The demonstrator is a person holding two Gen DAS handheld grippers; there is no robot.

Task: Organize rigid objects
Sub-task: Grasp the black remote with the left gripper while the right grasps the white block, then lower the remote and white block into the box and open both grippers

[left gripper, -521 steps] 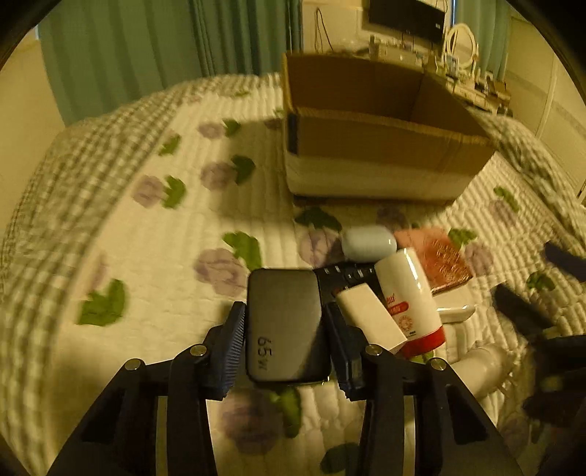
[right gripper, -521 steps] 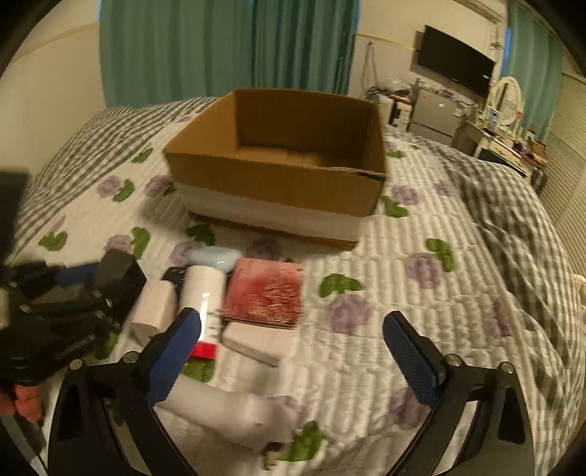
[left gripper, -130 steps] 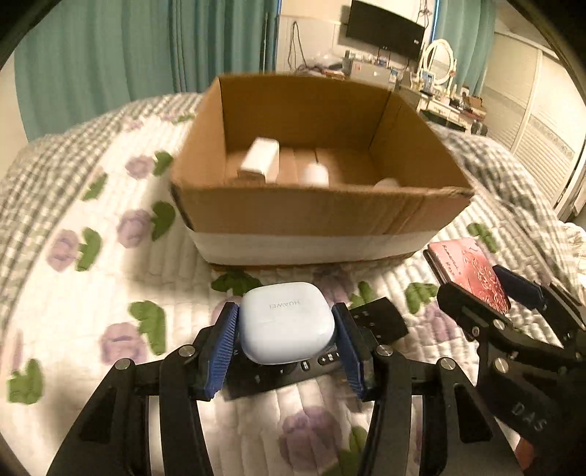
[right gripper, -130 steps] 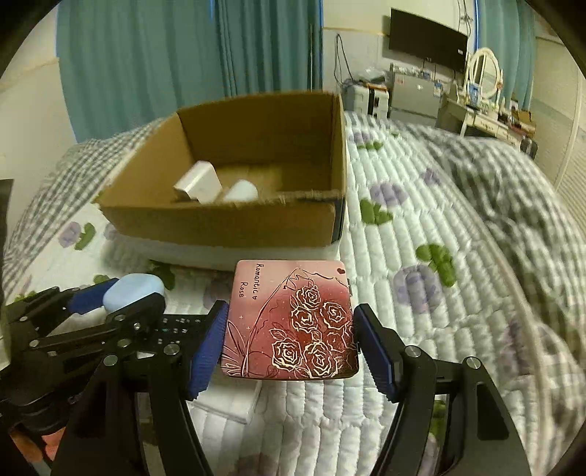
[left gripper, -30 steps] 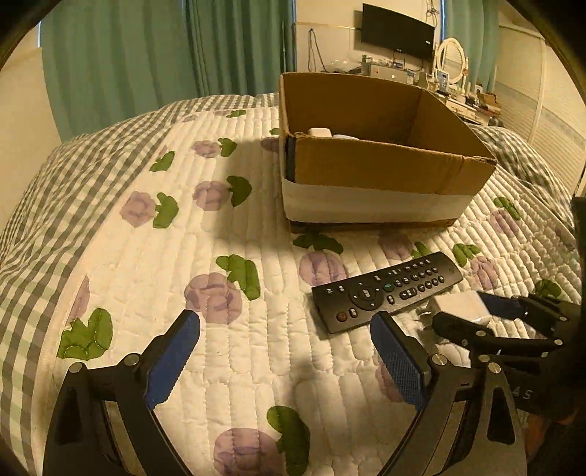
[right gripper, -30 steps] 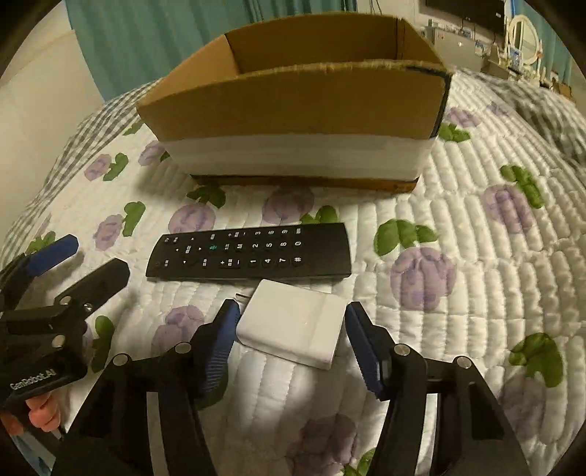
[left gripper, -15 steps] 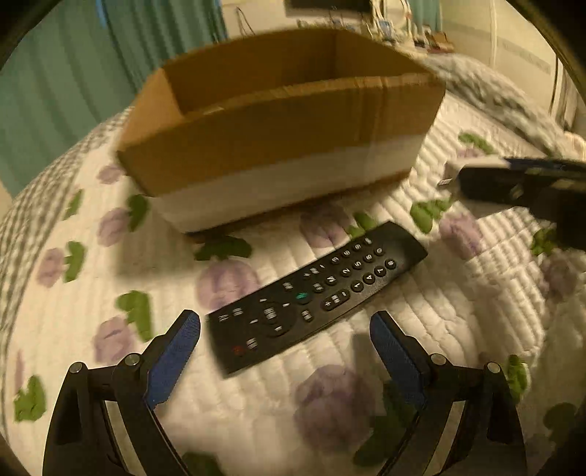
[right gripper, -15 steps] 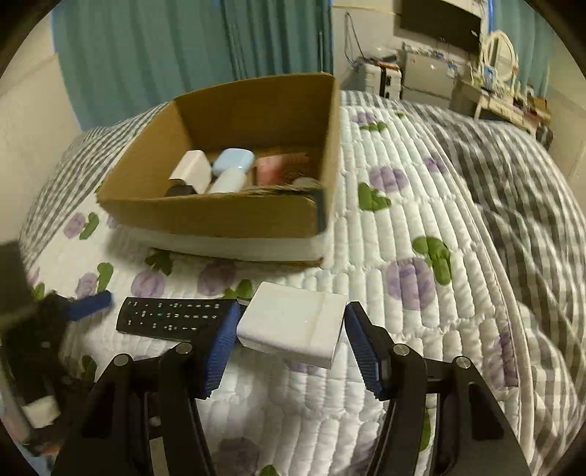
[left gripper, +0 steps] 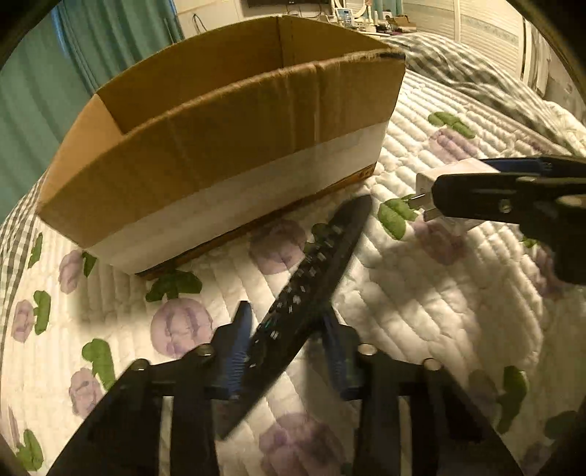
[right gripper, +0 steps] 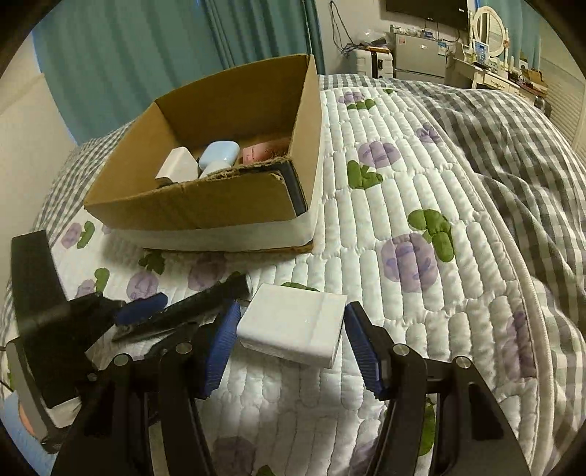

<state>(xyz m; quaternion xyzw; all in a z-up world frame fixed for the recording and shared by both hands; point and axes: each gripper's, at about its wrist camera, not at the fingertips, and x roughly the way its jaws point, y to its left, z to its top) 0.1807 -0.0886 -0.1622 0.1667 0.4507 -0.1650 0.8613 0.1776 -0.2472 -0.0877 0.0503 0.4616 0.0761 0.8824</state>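
Note:
My left gripper is shut on a black remote control, which is tilted and lifted off the quilt in front of the cardboard box. It also shows in the right wrist view. My right gripper is shut on a white charger block and holds it above the quilt, near the box's right corner. The charger and its prongs also show in the left wrist view. The box holds a white block, a pale blue case and a pink item.
The bed has a white quilt with purple flowers and a grey checked blanket bunched at the right. Teal curtains hang behind the box. A dresser and TV stand at the far wall.
My left gripper has closed on the remote and tilted it up from the quilt. My right gripper still holds the charger and has come slightly nearer the box.

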